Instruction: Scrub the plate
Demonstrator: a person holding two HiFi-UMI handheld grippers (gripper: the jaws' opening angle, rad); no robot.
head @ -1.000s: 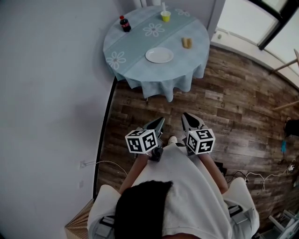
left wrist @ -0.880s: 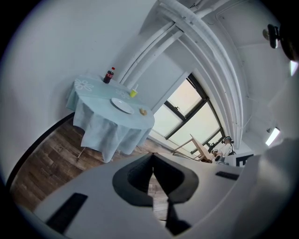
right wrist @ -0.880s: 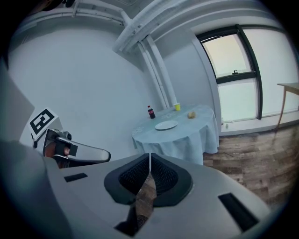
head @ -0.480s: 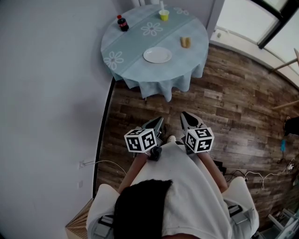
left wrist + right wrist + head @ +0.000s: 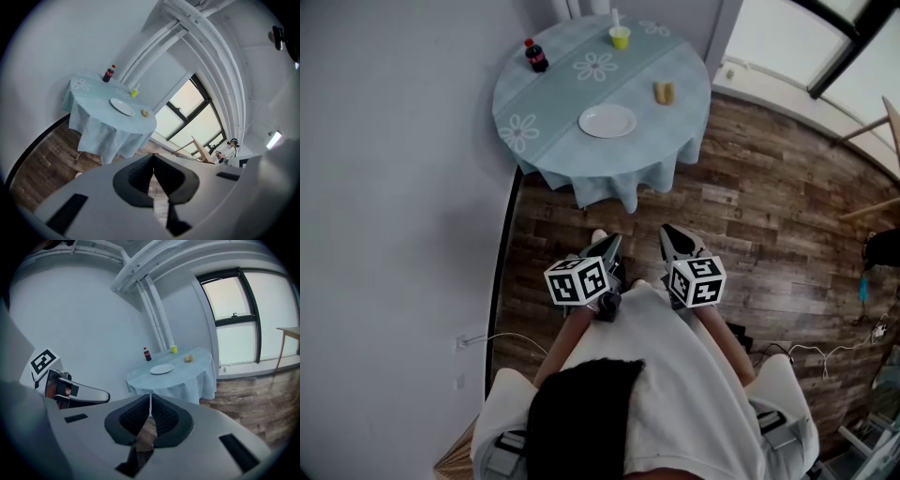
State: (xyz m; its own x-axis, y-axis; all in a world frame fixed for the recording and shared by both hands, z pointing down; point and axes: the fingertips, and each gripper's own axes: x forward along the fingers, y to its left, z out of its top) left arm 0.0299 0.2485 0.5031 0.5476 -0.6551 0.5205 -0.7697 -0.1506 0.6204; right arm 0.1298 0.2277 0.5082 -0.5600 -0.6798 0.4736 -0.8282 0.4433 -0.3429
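In the head view, the plate (image 5: pixel 607 120) lies flat near the front part of the round tabletop (image 5: pixel 546 103), far ahead at the top of the picture. The left gripper (image 5: pixel 612 246) and the right gripper (image 5: pixel 673 236) are both held low in front of the person, over the wooden floor (image 5: pixel 750 216), well apart from the tabletop. From the left gripper the plate is almost exactly at 12 o'clock; from the right gripper it is at about 11 o'clock. So the left one is in line with the plate, though neither is much nearer. The plate is round, so it has no long axis to respect. A small yellowish thing (image 5: pixel 663 92), perhaps a sponge, lies at 2 o'clock of the plate, on the side of the right gripper.

In the left gripper view, the jaws are pressed together with nothing between them, and the plate (image 5: pixel 123 107) appears at 11 o'clock above them, far away.

In the right gripper view, the jaws are also pressed together and empty. The plate (image 5: pixel 161 369) is near 12 o'clock above them, and the yellowish thing (image 5: pixel 188 359) is at its right.

I judge that both hands must first go forward to the tabletop before any scrubbing.
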